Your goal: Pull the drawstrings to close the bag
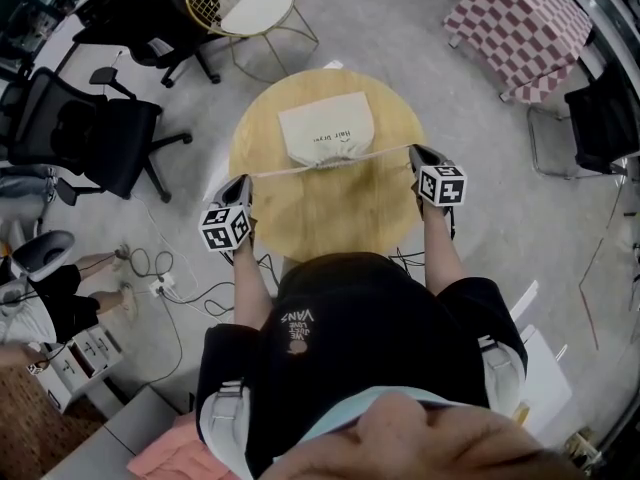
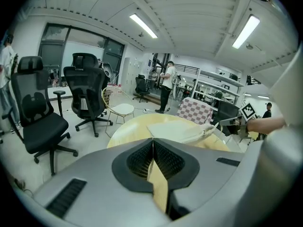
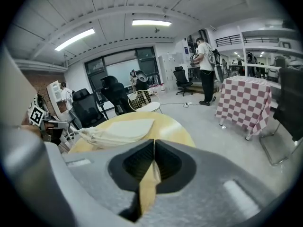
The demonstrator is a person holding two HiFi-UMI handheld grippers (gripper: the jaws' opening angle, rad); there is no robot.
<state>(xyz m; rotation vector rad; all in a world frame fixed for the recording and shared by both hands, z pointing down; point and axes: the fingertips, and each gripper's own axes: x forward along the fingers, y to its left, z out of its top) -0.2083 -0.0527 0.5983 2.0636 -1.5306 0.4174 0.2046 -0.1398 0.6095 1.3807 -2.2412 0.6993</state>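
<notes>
A cream cloth bag point(image 1: 325, 126) lies flat on the round wooden table point(image 1: 330, 218), its gathered mouth toward me. Its drawstring point(image 1: 278, 172) runs taut in a line out both sides of the mouth. My left gripper point(image 1: 243, 178) is shut on the left end at the table's left edge. My right gripper point(image 1: 412, 149) is shut on the right end point(image 1: 388, 151) at the right edge. In the left gripper view the jaws point(image 2: 153, 140) meet, with the bag point(image 2: 177, 131) and the other gripper point(image 2: 233, 122) beyond. The right gripper view shows its gripper point(image 3: 154, 141) with jaws closed and the puckered bag point(image 3: 116, 130).
Black office chairs point(image 1: 90, 138) stand left of the table. A wire chair with a white cushion point(image 1: 250, 8) is behind it, and a checked-cloth table point(image 1: 520, 23) at the far right. Cables and a power strip point(image 1: 160, 283) lie on the floor at the left. A person point(image 2: 166, 86) stands far off.
</notes>
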